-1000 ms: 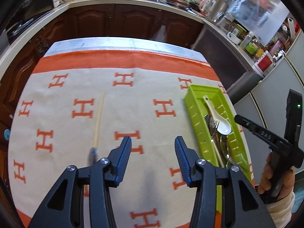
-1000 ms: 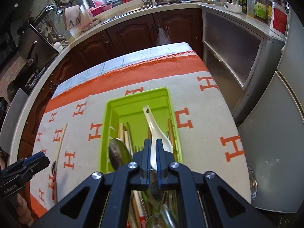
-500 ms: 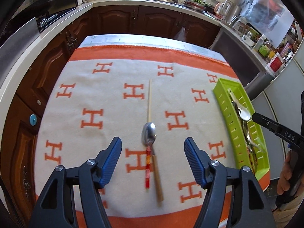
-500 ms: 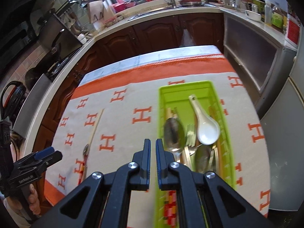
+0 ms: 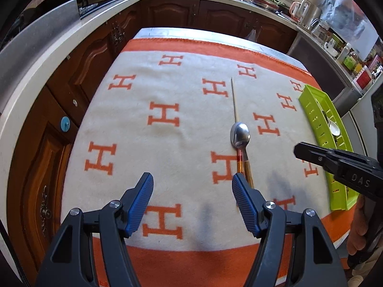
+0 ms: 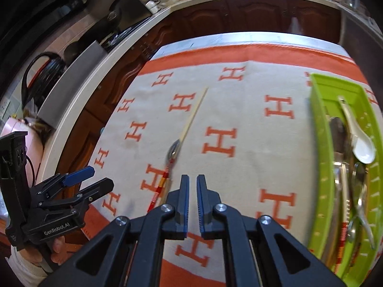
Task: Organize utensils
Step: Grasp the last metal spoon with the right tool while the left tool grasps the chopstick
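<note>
A steel spoon with a red-striped handle [image 5: 240, 135] lies on the H-patterned cloth beside a wooden chopstick [image 5: 234, 100]; both also show in the right wrist view, spoon [image 6: 172, 152] and chopstick [image 6: 194, 114]. My left gripper [image 5: 192, 186] is open and empty, hovering just near and left of the spoon's handle. My right gripper [image 6: 192, 184] is shut and empty, above the cloth right of the spoon handle. The green tray [image 6: 319, 129] at the right holds a white ceramic spoon [image 6: 361, 147] and several metal utensils.
The cloth-covered table [image 5: 167, 124] has its near orange edge just below my grippers. Dark wooden cabinets [image 5: 215, 14] and a counter ring the far and left sides. The green tray [image 5: 311, 110] lies along the table's right edge.
Both grippers have swung left. The right one left the tray and now hangs over the cloth near the spoon. The left one moved so the spoon lies by its right finger.
</note>
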`<move>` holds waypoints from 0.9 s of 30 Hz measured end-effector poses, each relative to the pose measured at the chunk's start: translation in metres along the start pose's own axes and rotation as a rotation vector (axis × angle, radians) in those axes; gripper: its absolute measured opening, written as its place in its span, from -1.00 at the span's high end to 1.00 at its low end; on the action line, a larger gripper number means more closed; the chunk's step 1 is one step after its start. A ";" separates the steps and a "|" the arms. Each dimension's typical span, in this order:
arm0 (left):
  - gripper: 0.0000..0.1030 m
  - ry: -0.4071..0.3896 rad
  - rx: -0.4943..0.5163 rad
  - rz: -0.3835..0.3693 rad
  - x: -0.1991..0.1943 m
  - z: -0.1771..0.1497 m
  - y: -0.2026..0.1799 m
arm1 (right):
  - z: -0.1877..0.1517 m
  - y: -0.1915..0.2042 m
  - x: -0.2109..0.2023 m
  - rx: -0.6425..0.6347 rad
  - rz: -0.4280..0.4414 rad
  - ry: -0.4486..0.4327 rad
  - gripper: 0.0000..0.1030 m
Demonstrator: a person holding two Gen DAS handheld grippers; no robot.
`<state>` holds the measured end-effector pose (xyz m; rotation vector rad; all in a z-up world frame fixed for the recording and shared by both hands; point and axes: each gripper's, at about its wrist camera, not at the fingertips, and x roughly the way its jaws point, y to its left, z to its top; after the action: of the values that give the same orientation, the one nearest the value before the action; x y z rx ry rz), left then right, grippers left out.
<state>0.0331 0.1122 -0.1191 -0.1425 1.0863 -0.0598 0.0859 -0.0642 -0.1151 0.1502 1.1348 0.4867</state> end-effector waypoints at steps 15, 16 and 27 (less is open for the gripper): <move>-0.29 0.017 -0.051 -0.048 0.018 -0.006 0.017 | 0.004 0.025 0.060 -0.117 -0.011 0.058 0.62; -0.29 0.019 -0.052 -0.047 0.019 -0.007 0.018 | 0.004 0.025 0.062 -0.120 -0.011 0.062 0.62; -0.29 0.033 -0.047 -0.054 0.025 -0.002 0.018 | 0.002 0.031 0.065 -0.156 -0.011 0.003 0.97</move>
<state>0.0424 0.1267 -0.1443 -0.2141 1.1175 -0.0851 0.1000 -0.0076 -0.1573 0.0073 1.0956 0.5642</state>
